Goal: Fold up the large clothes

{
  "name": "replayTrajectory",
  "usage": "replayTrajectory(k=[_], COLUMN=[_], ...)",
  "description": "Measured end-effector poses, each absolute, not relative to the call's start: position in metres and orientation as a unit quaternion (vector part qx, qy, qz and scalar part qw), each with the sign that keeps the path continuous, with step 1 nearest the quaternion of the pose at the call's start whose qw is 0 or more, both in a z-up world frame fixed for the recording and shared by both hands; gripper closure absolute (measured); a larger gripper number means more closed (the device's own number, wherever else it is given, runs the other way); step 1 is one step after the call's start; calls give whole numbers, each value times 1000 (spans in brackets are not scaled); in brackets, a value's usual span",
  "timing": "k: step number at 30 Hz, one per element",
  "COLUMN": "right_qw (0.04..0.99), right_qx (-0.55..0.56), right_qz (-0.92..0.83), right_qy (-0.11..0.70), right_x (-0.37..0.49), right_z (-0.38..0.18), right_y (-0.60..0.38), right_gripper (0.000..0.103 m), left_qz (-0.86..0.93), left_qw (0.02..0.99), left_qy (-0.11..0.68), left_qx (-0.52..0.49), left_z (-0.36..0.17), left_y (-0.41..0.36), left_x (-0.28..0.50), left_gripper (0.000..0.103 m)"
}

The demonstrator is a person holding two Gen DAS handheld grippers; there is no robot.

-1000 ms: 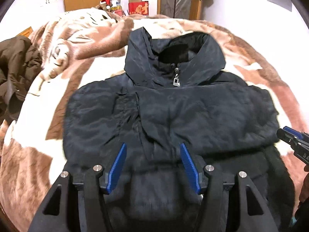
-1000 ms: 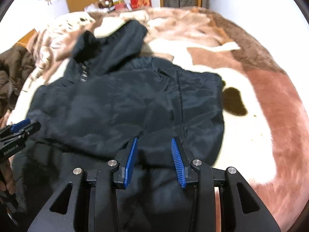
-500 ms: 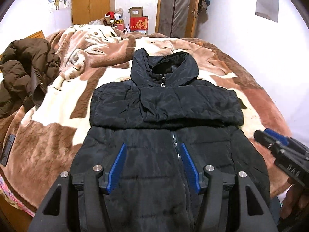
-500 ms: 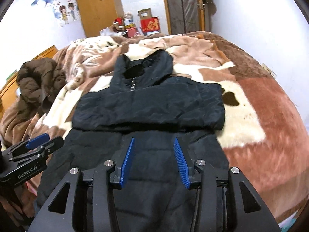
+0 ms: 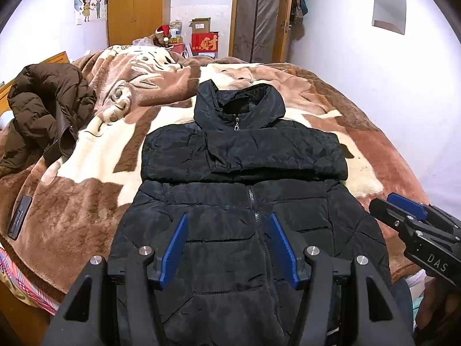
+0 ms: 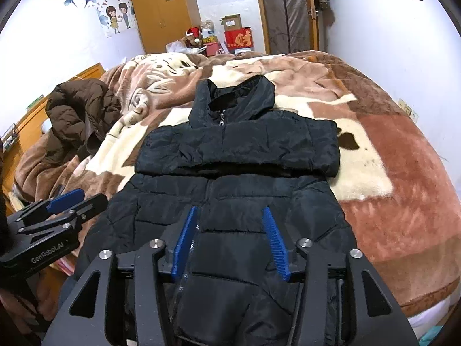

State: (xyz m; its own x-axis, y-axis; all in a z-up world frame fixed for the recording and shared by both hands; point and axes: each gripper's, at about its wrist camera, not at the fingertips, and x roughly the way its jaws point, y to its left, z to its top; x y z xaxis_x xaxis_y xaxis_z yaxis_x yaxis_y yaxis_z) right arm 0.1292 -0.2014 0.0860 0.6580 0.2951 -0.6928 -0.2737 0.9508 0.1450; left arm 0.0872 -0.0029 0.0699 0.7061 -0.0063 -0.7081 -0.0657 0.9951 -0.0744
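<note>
A black hooded puffer jacket point(image 5: 245, 173) lies flat, zip side up, on the bed, hood at the far end and both sleeves folded across its chest; it also shows in the right wrist view point(image 6: 236, 155). My left gripper point(image 5: 227, 225) is open and empty above the jacket's lower front, left of the hem's middle. My right gripper point(image 6: 229, 217) is open and empty above the lower front too. The right gripper shows at the right edge of the left wrist view point(image 5: 409, 213), and the left gripper shows at the left edge of the right wrist view point(image 6: 66, 201).
The bed carries a brown and cream plush blanket point(image 5: 95, 155). A brown puffer coat point(image 5: 46, 106) is heaped at the left. A dark phone point(image 5: 19, 216) lies on the blanket near the left edge. Boxes point(image 5: 204, 41) and wardrobes stand beyond the bed.
Both grippers have drawn back and up from the jacket's chest toward its hem end. The sleeves stay folded across the chest. Both grippers stay open.
</note>
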Motion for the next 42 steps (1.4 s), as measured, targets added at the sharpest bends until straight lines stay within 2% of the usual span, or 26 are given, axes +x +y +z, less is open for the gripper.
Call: replayTrajectory(k=[7,16,29,42], right_qw=[904,891,885,880], right_qx=[18,3,-16,5], right_qz=[172,173,156,148], right_qy=[390,420,439,451], right_x=[157,231,401,550], right_z=[81,59,34,23], right_y=[-194,-184,-178,-169], right_gripper=[52,52,52,52], left_qz=[17,23,23,57], left_qw=[920,910,909,889], left_qy=[388,409,413,440], left_qx=[-45,-54,-55,-111], left_z=[63,40,19,-17], left_y=[4,26,61,105], left_x=[110,180,346,505], left_gripper=[42,42,37,31])
